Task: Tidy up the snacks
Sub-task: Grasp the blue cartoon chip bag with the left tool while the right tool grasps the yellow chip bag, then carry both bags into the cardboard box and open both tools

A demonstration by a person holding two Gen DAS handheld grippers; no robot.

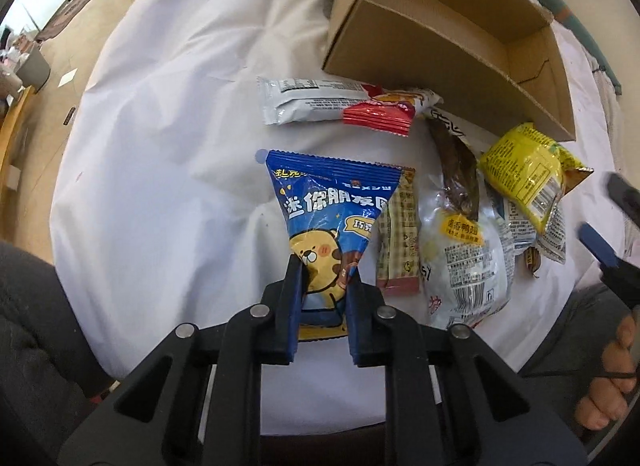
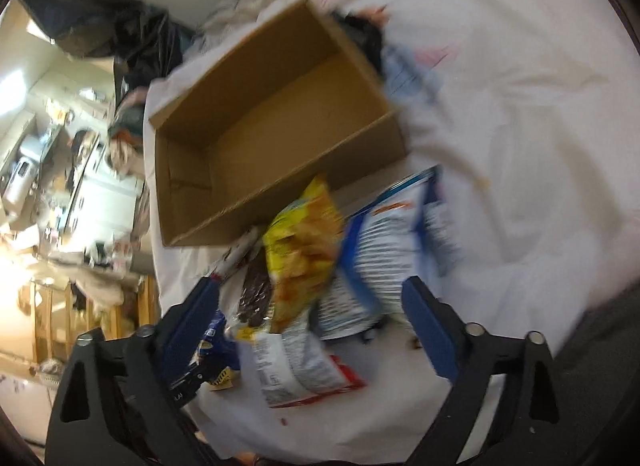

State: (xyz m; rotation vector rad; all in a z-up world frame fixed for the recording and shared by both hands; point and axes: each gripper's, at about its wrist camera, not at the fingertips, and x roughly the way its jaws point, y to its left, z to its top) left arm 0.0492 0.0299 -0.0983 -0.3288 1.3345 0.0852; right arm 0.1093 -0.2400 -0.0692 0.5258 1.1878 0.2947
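- White cloth (image 1: 160,145) covers the surface, with snack packets lying on it.
- Blue packet (image 1: 328,217) lies near the cardboard box (image 1: 400,49) (box empty), pinched by the left gripper (image 1: 323,282).
- Right gripper (image 2: 312,306) has its fingers spread around the yellow packet (image 2: 304,242), not pressing.

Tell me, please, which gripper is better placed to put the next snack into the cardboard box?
Left, probably: the left gripper is already shut on the blue snack packet. The right gripper is open above the pile, holding nothing. The cardboard box looks empty.
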